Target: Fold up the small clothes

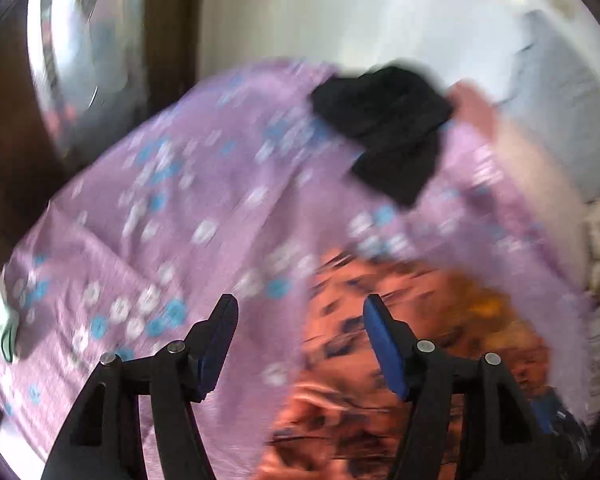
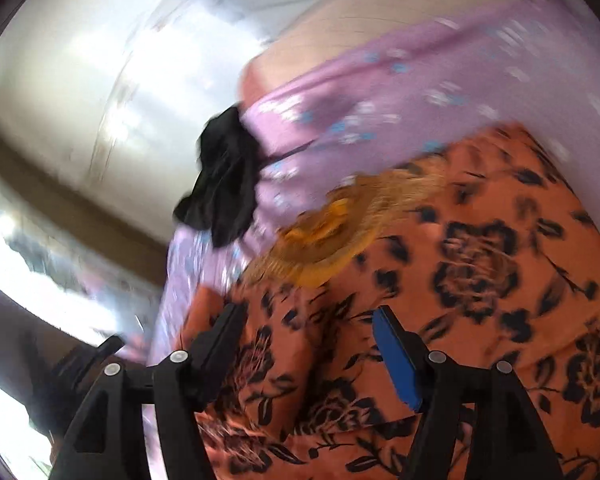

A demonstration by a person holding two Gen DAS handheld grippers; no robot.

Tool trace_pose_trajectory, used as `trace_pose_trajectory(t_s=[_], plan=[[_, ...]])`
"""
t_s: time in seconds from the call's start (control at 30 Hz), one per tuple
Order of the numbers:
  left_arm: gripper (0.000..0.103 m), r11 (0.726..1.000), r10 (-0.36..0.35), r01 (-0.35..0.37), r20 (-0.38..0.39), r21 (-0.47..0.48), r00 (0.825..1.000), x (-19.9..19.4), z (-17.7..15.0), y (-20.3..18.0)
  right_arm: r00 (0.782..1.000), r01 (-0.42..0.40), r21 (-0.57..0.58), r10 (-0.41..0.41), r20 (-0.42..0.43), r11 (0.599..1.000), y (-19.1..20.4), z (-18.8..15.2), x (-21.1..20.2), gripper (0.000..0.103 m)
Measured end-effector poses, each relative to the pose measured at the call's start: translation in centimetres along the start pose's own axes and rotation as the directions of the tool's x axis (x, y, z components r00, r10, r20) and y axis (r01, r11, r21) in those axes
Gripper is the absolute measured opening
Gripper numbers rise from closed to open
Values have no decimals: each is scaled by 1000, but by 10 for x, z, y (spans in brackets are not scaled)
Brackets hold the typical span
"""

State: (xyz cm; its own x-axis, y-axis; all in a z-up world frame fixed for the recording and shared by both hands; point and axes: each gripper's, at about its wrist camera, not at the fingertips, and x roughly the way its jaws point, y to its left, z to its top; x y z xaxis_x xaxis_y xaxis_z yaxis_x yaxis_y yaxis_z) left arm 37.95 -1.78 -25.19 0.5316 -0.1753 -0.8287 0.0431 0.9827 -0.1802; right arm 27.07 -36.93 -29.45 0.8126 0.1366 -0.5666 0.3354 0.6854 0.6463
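now both your claws, left (image 1: 298,312) and right (image 2: 308,322), gape empty. they hang over the orange cloth (image 2: 480,280), likely free to regrip.

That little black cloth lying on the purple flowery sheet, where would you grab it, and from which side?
Probably at the black cloth's loose lower corner, which sticks out onto the purple sheet. Come from above on the open sheet side: the cloth lies crumpled and low, its far side near the sheet's edge. Both hand-held grippers (left, right) stand open.
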Motion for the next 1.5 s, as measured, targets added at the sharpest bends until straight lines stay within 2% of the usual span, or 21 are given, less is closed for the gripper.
trace_pose_trajectory(t_s=[0.07, 0.1, 0.17, 0.23, 0.33, 0.43, 0.47, 0.5, 0.57, 0.63, 0.8, 0.9, 0.97, 1.03, 1.1, 1.13, 1.2, 1.3, 1.33, 1.4, 1.5], plan=[[65, 999, 28, -29, -74, -12, 997, 20, -2, 11, 999, 50, -174, -50, 1, 983, 31, -12, 7, 71], [65, 999, 41, -43, -101, -13, 994, 27, -4, 15, 997, 73, -267, -78, -9, 961, 46, -21, 14, 71], [65, 998, 50, -52, -118, -19, 992, 34, -4, 21, 993, 94, -377, -116, -37, 922, 66, -39, 27, 71], [65, 998, 60, -63, -117, -18, 991, 37, -5, 21, 981, 145, -479, -189, -45, 866, 83, -57, 47, 71], [65, 999, 46, -47, -118, -2, 992, 36, -5, 19, 964, 172, -554, -256, -78, 815, 90, -75, 71, 71], [65, 998, 53, -49, -131, 32, 990, 40, -6, 12, 930, 248, -603, -361, -72, 758, 86, -90, 94, 68], [65, 998, 56, -51, -134, 42, 989, 41, -7, 10, 927, 262, -605, -370, -59, 752, 85, -91, 95, 59], [65, 997, 57, -51, -137, 50, 989, 42, -9, 10, 926, 279, -596, -375, -39, 753, 83, -90, 94, 52], [65, 997, 58, -50, -139, 58, 989, 43, -10, 6, 920, 314, -564, -391, -18, 764, 77, -85, 89, 22], [65, 997, 56, -48, -136, 61, 989, 42, -11, 1, 920, 330, -506, -392, -18, 797, 66, -75, 81, 6], [65, 994, 73, -64, -102, 87, 992, 37, -9, -9, 951, 306, -233, -309, 23, 923, 26, -35, 34, 6], [65, 990, 92, -81, -95, 116, 991, 38, -12, -16, 953, 303, -52, -302, 24, 952, -14, -17, 4, 6], [65, 986, 104, -89, -102, 143, 989, 42, -17, -23, 948, 319, 49, -318, -29, 946, -45, -14, -4, 6], [65, 980, 112, -92, -105, 178, 988, 46, -22, -32, 945, 319, 173, -298, -135, 932, -77, -16, -8, 10], [65, 969, 123, -97, -107, 225, 987, 50, -30, -43, 961, 241, 369, -170, -216, 898, -111, -19, -11, 11], [65, 961, 131, -100, -105, 258, 986, 52, -35, -50, 970, 206, 452, -122, -209, 868, -125, -20, -16, 11], [66, 945, 141, -104, -101, 310, 985, 54, -42, -60, 977, 203, 531, -136, -163, 823, -140, -19, -32, 12], [66, 919, 169, -127, -79, 374, 982, 57, -51, -71, 967, 229, 578, -251, -43, 784, -150, -9, -59, 14], [66, 910, 180, -138, -75, 390, 981, 60, -54, -74, 959, 229, 566, -283, 8, 792, -146, -6, -67, 14], [66, 898, 197, -145, -85, 415, 977, 66, -58, -78, 953, 246, 456, -298, 45, 855, -126, 6, -66, 15], [66, 900, 189, -134, -93, 415, 978, 68, -59, -80, 961, 247, 337, -274, 33, 909, -114, 29, -49, 17]])
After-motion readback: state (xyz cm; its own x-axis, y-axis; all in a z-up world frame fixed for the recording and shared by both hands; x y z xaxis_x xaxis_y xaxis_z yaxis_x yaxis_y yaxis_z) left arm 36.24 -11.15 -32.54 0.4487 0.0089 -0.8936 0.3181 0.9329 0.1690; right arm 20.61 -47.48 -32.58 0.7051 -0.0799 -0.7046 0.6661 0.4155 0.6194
